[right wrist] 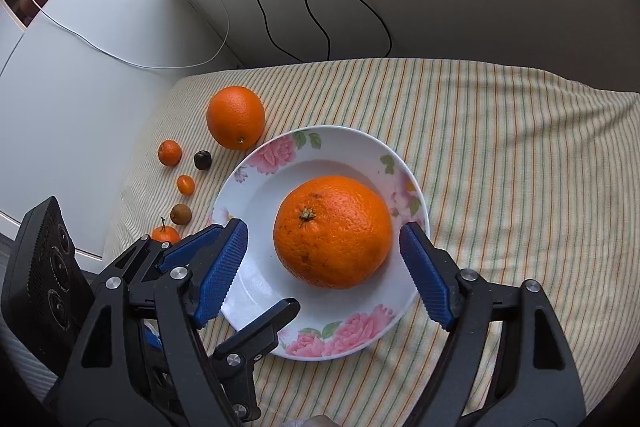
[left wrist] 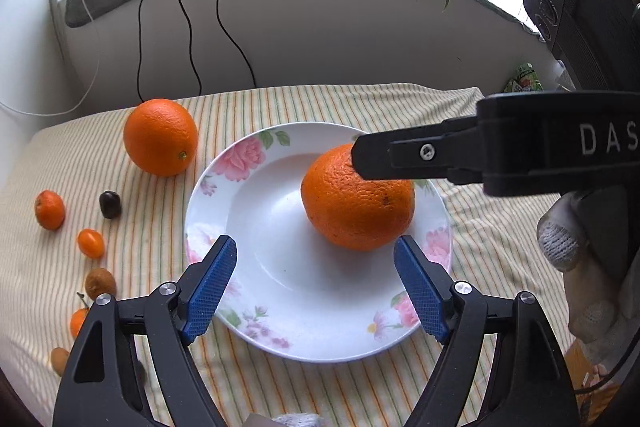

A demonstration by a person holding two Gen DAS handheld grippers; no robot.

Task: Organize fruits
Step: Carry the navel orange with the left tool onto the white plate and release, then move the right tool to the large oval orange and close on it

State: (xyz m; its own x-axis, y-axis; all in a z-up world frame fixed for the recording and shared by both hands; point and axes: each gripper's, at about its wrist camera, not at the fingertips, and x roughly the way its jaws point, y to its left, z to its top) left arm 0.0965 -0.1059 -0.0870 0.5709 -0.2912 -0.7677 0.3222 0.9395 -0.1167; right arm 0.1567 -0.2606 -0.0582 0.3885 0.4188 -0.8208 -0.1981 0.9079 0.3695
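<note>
A large orange (right wrist: 332,231) lies in the white floral plate (right wrist: 360,331) on the striped cloth. My right gripper (right wrist: 324,231) stands open around it, with its blue pads (right wrist: 426,279) a little clear of the peel on both sides. My left gripper (left wrist: 315,249) is open and holds nothing; it hovers over the near part of the plate (left wrist: 280,311), just short of the orange (left wrist: 356,203). A black finger of the right gripper (left wrist: 384,155) reaches over the fruit from the right. A second large orange (left wrist: 160,137) sits on the cloth to the left of the plate.
Small fruits lie in a line along the cloth's left edge: a mandarin (left wrist: 49,209), a dark fruit (left wrist: 110,204), a kumquat (left wrist: 91,243) and a brown fruit (left wrist: 100,283). A gloved hand (left wrist: 560,243) is at the right. Cables (left wrist: 188,39) hang down the wall behind.
</note>
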